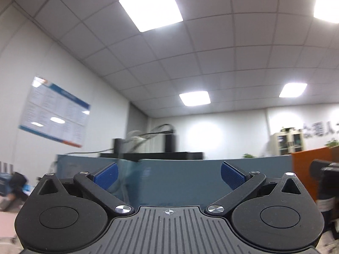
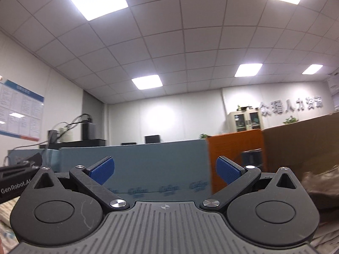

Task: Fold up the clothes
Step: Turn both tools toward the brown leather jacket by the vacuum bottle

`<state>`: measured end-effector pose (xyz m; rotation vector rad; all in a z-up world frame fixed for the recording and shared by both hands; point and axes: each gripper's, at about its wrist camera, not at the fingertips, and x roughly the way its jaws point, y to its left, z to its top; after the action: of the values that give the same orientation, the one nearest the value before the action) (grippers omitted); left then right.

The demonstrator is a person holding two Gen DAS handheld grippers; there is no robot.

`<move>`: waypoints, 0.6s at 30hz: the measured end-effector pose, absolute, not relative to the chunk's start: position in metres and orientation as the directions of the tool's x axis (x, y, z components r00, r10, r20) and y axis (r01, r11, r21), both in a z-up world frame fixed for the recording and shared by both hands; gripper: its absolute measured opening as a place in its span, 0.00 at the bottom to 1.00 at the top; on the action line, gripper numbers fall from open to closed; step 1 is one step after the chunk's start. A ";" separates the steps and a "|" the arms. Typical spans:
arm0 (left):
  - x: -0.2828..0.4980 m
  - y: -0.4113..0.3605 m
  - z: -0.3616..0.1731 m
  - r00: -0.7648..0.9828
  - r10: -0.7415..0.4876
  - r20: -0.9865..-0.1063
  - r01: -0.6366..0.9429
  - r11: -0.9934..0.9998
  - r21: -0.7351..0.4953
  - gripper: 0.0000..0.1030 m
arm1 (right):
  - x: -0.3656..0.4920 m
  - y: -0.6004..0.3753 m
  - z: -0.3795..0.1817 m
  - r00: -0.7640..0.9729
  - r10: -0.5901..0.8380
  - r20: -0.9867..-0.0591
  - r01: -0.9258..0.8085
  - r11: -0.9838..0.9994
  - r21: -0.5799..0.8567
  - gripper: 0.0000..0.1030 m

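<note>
both the left gripper (image 1: 168,174) and right gripper (image 2: 164,168) are spread, empty and aimed up at the grey-blue partition panel (image 2: 148,158); no clothes visible, so folding progress can't be judged.

Ceiling: above me, white grid tiles (image 2: 169,31) with lit square panels (image 2: 147,81).
Walls: white; a blue-edged poster (image 1: 56,112) to my left, grey lettering (image 2: 292,105) to my right.
Furniture: a blue-grey partition (image 2: 137,158), an orange partition (image 2: 235,154), a beige cabinet (image 2: 245,119).
</note>
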<state>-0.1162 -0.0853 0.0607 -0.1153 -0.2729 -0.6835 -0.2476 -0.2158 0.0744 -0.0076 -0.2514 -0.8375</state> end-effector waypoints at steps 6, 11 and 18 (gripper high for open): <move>-0.133 -0.135 0.062 0.642 -0.732 0.227 0.750 0.661 0.012 1.00 | -0.284 -0.257 0.071 0.529 -0.837 0.142 0.832 0.544 0.107 1.00; -0.146 -0.174 0.061 0.549 -0.818 0.171 0.828 0.561 0.026 1.00 | -0.315 -0.296 0.063 0.424 -0.904 0.046 0.895 0.426 0.131 1.00; -0.161 -0.227 0.062 0.411 -0.907 0.095 0.909 0.415 0.028 1.00 | -0.341 -0.337 0.063 0.306 -0.951 -0.049 0.946 0.297 0.133 1.00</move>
<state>-0.1605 -0.2271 0.0621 -0.0292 -0.1010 -1.1431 -0.3410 -0.3368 0.0629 0.1463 -0.0418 -1.2607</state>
